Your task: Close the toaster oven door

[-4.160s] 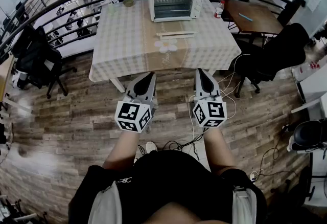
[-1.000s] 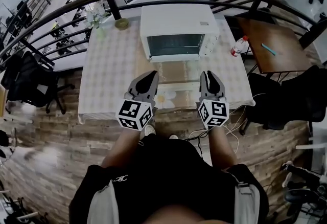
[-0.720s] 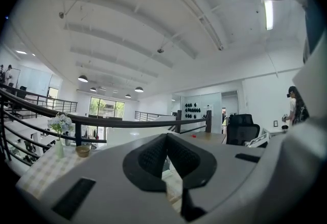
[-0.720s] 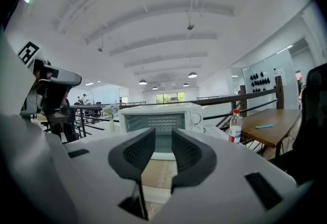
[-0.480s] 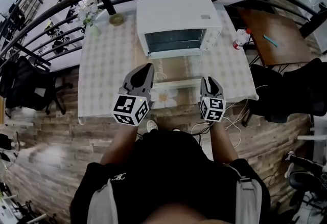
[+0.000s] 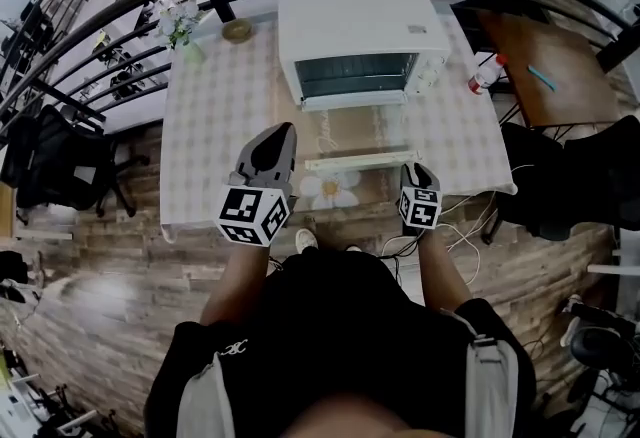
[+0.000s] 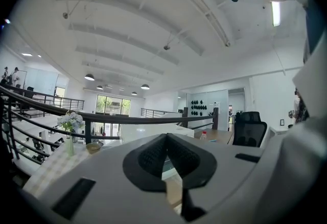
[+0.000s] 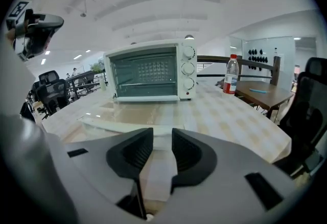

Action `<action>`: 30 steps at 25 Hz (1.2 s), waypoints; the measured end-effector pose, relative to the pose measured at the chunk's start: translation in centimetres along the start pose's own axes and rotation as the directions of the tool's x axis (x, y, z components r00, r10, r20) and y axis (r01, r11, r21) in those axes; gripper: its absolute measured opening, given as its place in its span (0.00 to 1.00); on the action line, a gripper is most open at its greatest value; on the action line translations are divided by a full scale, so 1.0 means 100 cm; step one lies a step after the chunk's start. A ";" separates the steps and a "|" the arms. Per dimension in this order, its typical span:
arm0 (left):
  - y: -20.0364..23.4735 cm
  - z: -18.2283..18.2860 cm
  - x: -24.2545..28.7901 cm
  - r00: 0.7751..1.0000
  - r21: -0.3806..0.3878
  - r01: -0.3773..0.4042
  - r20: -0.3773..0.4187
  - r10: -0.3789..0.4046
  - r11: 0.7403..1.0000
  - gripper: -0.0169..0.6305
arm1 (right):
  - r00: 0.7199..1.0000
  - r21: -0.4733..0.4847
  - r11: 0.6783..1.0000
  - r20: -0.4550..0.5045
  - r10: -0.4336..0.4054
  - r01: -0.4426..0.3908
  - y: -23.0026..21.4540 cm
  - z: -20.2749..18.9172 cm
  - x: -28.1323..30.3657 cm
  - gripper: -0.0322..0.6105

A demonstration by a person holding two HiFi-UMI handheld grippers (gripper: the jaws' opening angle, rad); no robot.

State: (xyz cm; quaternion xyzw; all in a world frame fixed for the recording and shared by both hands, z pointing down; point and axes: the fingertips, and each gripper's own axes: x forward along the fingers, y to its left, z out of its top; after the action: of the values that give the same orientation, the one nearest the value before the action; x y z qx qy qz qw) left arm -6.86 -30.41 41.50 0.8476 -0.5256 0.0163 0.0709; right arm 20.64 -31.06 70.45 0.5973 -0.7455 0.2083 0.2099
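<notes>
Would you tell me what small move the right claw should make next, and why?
Probably ease the right claw forward to the door handle: the oven door lies open and flat, and the jaws, just opening, stand empty short of it.

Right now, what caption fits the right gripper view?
Right gripper, jaws just opening and empty, faces the lowered toaster oven door.

White toaster oven (image 6: 360, 26); pale beige checked desk (image 6: 215, 116) with white flower print (image 6: 333, 189); brown plank-patterned floor (image 6: 110, 276).
</notes>
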 end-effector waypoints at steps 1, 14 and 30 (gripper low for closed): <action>0.003 0.000 -0.002 1.000 -0.002 -0.008 -0.002 0.008 1.000 0.05 | 1.000 -0.003 1.000 -0.016 -0.005 0.005 -0.001 -0.005 0.004 0.22; 0.015 -0.005 -0.009 0.999 0.008 -0.045 -0.029 0.046 0.999 0.05 | 0.995 0.076 0.996 -0.087 -0.045 0.051 -0.024 -0.030 0.042 0.26; 0.020 -0.007 -0.016 0.996 0.010 -0.089 -0.024 0.090 0.996 0.05 | 0.996 0.022 0.999 -0.083 -0.022 0.024 -0.021 -0.026 0.055 0.17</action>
State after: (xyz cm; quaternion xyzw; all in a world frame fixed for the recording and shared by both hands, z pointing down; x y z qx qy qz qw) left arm -9.33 -29.76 42.26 0.8233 -0.5621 0.0321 0.0724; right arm 21.79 -34.45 75.82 0.5993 -0.7267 0.2388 0.2360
